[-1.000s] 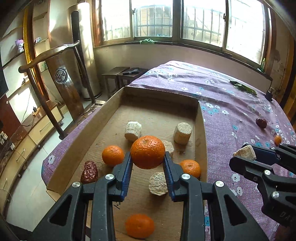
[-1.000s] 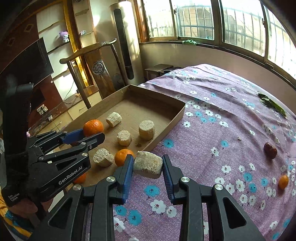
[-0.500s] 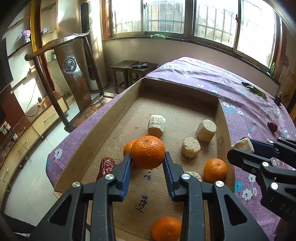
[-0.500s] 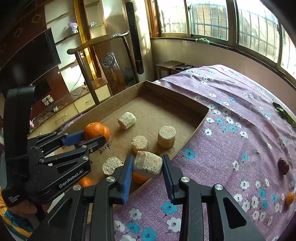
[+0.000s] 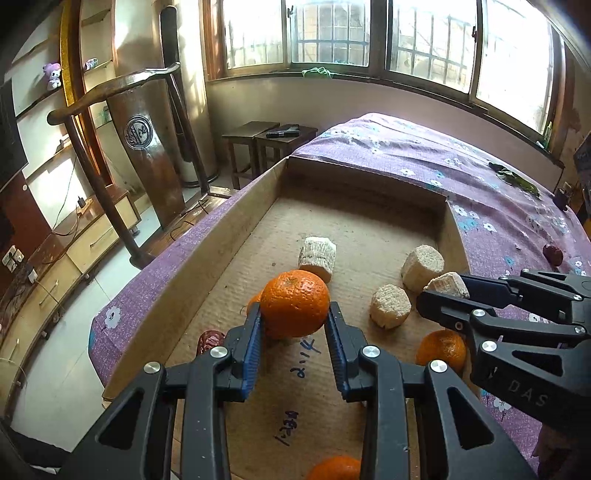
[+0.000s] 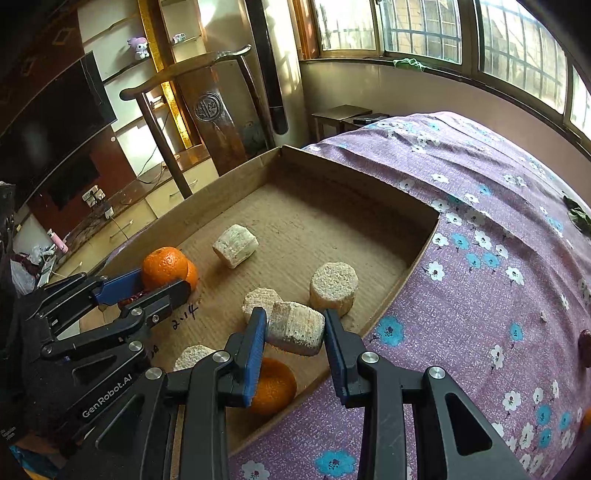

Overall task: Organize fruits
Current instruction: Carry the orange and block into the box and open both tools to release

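The left gripper point(image 5: 294, 319) pinches an orange point(image 5: 294, 302) between its blue pads, above the cardboard tray point(image 5: 207, 258) floor. To its right, the right gripper point(image 6: 295, 328) clamps a pale corn-cob chunk point(image 6: 295, 326) over the tray's near right edge.

Daylight is pouring through the barred, wood-framed windows point(image 5: 332, 33). Below them, two dark wooden side tables point(image 5: 266, 134) are standing; left of those, a tall carved wooden chair point(image 5: 144, 147) is leaning.
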Available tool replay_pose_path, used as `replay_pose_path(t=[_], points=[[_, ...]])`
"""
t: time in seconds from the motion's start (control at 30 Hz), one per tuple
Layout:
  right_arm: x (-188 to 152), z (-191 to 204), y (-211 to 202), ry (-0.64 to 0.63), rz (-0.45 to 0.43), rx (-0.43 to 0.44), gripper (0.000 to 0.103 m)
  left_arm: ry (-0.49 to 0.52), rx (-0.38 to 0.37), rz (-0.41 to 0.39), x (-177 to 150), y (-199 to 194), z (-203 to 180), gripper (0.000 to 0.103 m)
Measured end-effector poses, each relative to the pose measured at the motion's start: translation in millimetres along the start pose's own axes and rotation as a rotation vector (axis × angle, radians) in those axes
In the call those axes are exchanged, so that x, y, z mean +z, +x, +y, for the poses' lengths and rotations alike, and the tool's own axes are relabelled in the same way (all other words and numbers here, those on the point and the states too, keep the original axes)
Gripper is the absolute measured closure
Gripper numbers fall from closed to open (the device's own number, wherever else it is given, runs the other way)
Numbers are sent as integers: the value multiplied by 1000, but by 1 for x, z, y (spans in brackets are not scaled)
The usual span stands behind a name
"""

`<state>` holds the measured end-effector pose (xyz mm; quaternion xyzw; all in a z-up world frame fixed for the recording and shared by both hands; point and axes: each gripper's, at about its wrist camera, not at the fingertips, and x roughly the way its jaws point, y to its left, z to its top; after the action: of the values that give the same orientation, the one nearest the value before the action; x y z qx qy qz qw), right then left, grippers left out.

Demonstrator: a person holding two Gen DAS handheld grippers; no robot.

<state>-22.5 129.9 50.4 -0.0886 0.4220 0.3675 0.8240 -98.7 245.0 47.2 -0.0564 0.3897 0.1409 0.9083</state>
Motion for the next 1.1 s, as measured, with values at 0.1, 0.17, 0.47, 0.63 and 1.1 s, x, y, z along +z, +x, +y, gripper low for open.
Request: replay_pose_path(t=[0.1, 0.17, 0.47, 0.63, 1.1], points=[[0, -1, 4, 8, 5, 2, 68, -2, 1, -5, 0, 0, 1, 71], [0, 0, 7, 7, 6, 4, 68, 0, 4, -9, 0, 0, 1, 71], [-2, 5, 8, 7, 2, 21, 67, -3, -2, -9, 0, -1, 0, 69], [-3, 2, -5, 36, -34, 27, 51, -17, 10, -17, 0, -3, 2, 47], [-25, -6, -42, 74, -74, -13, 43, -6, -11, -56, -1, -23, -17, 35]])
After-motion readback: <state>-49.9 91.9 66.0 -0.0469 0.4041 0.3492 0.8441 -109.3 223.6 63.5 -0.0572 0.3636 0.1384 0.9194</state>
